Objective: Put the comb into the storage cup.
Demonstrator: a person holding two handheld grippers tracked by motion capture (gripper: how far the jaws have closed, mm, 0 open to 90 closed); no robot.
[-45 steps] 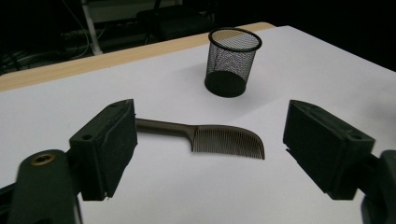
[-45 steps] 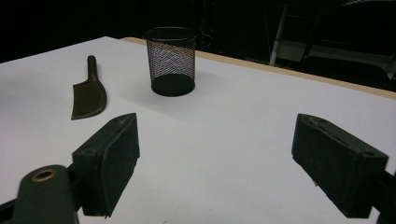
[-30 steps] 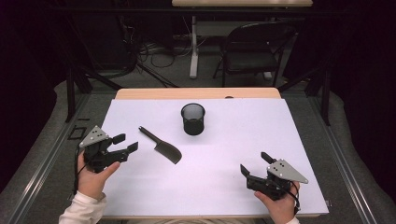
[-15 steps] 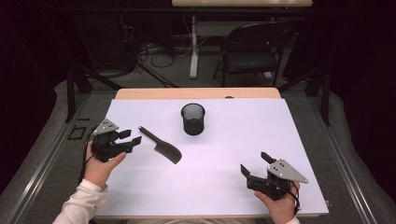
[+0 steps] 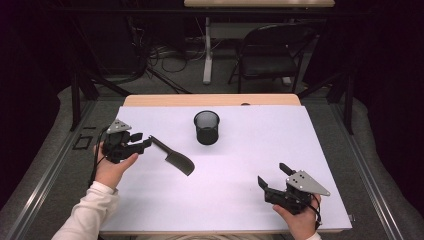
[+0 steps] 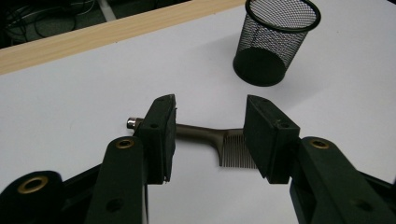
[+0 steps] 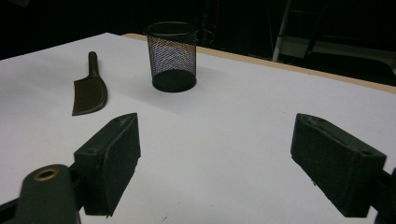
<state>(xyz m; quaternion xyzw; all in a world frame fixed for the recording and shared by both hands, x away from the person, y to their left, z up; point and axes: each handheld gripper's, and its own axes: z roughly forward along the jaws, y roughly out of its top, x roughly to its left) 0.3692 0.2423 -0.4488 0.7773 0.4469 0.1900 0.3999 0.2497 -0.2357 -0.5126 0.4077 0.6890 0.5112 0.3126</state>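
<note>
Our left gripper [image 6: 210, 140] has been closing, not pinching yet, around the thin, stiff, light dark plastic comb [image 6: 219, 142]; we take its handle.

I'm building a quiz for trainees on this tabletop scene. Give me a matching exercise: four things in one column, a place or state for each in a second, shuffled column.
Things:
1. comb
2. mesh cup
3. left gripper
4. right gripper

States:
A. upright, nothing visible inside
B. jaws wide, nothing between them
C. lying flat on the white table
D. jaws either side of the comb's handle, not yet gripping

Pairs: 1-C, 2-A, 3-D, 4-B
</note>
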